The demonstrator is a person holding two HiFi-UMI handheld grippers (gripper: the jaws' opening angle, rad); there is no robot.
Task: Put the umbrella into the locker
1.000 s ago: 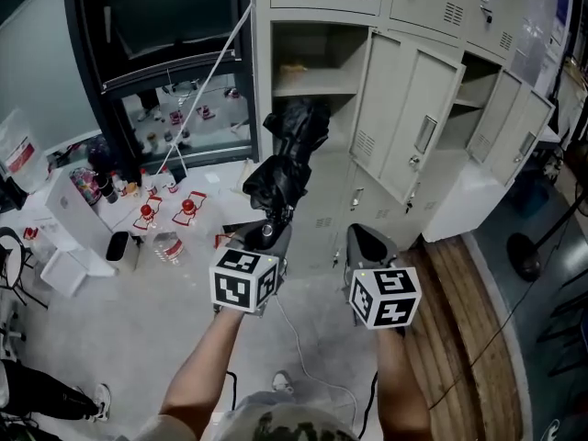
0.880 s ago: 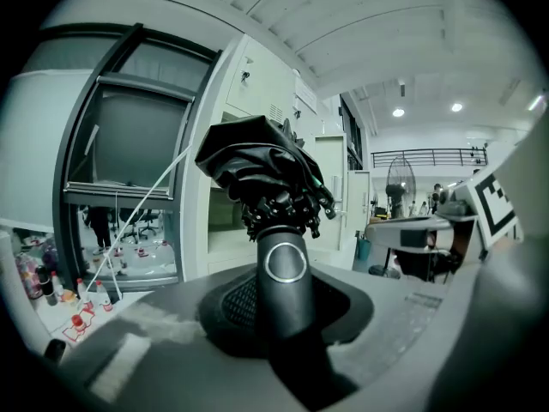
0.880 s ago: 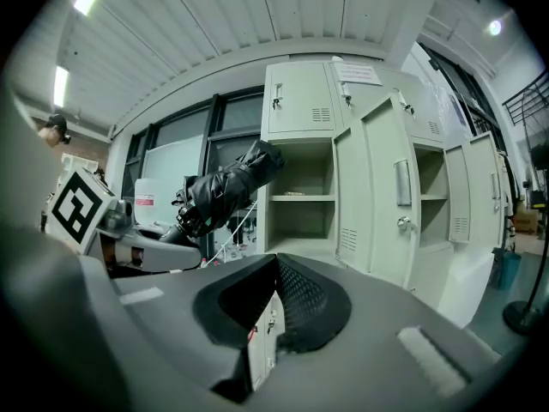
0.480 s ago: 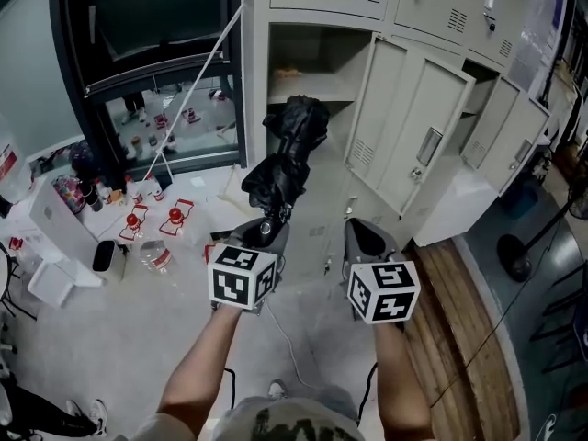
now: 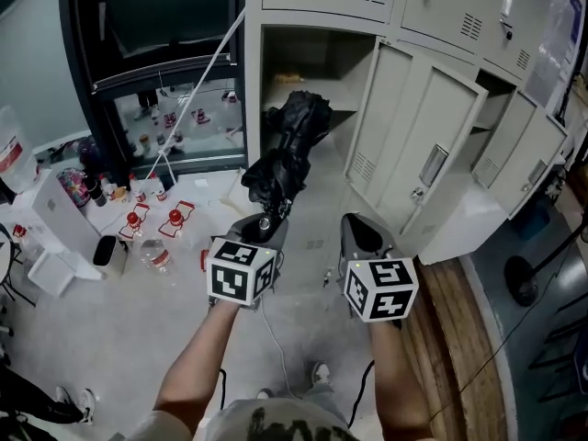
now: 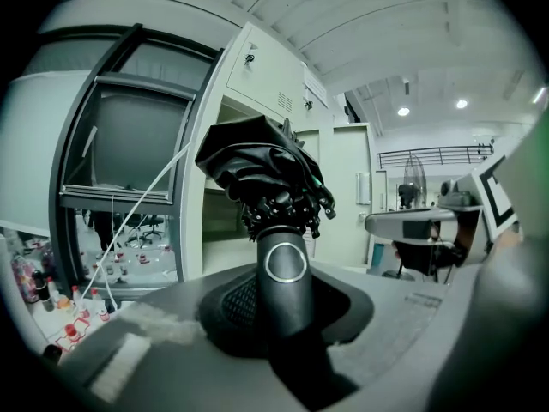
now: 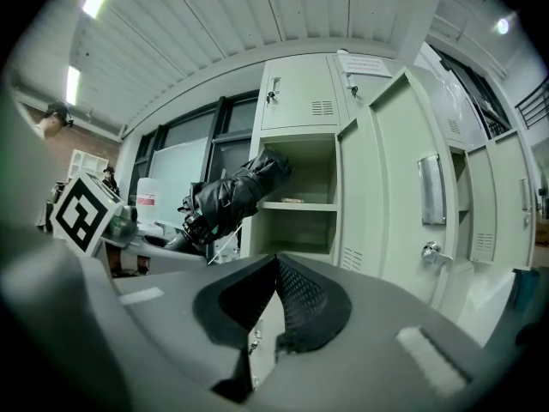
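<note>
A folded black umbrella (image 5: pixel 285 150) stands up from my left gripper (image 5: pixel 262 230), which is shut on its dark round handle (image 6: pixel 287 286). Its bunched canopy (image 6: pixel 262 170) points up toward the open locker compartment (image 5: pixel 308 62), just in front of the shelf (image 7: pixel 296 204) and outside the opening. The compartment's door (image 5: pixel 413 141) hangs open to the right. My right gripper (image 5: pixel 360 239) is level beside the left, a hand's width to the right, shut with nothing between its pads (image 7: pixel 296 303). The right gripper view shows the umbrella (image 7: pixel 227 196) at left, before the locker.
A black-framed glass cabinet (image 5: pixel 147 72) stands left of the lockers. Bottles, red-topped items (image 5: pixel 175 217) and a white box (image 5: pixel 60 211) lie on the floor at left. More locker doors (image 5: pixel 524 154) stand open at right, above a wooden platform (image 5: pixel 459 338). A white cable (image 5: pixel 276 356) runs underfoot.
Both grippers have moved forward toward the lockers together. The umbrella's top now sits closer to the open compartment. Neither gripper's jaws have changed.
</note>
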